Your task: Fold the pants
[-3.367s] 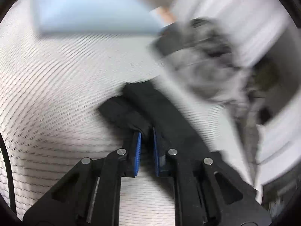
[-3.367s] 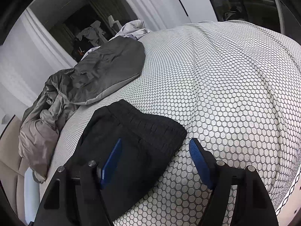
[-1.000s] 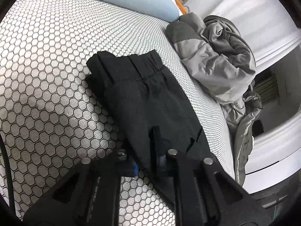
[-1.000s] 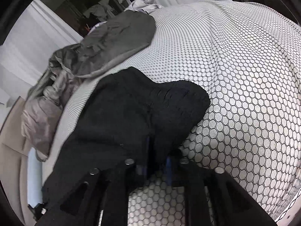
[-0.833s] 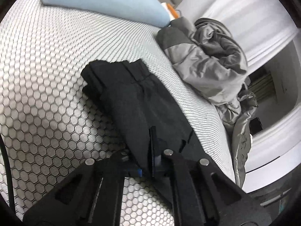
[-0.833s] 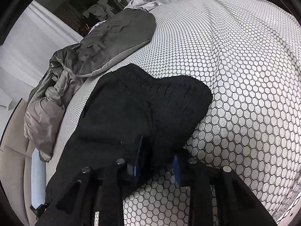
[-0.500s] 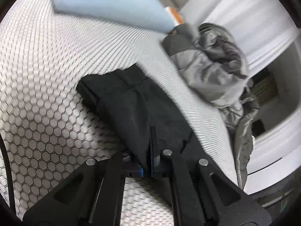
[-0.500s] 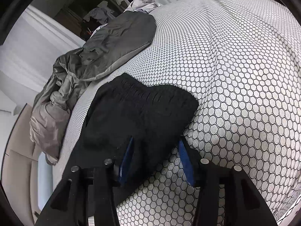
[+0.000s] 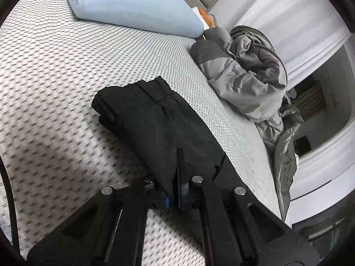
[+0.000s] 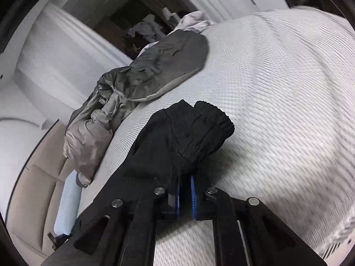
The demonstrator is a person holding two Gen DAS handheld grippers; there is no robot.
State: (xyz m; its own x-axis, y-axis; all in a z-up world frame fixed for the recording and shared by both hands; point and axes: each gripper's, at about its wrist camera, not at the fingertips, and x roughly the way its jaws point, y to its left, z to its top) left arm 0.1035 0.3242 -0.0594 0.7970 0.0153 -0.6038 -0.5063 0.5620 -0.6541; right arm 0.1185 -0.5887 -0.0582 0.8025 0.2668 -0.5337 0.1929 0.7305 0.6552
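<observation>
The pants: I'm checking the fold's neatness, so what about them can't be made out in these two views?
- Left wrist view: the near end of the pants runs under the left gripper; the edges there are hidden.
- Right wrist view: the pants are plain black and motion-blurred; layers can't be counted. The right gripper covers the cloth it pinches.
- Both views: the underside against the bed is hidden.

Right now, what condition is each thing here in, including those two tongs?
black pants: folded narrow on the bed, both ends pinched
left tongs: shut on the pants
right tongs: just closed, shut on the pants near the waistband
grey jacket: crumpled at the bed's edge
blue pillow: lying flat
</observation>
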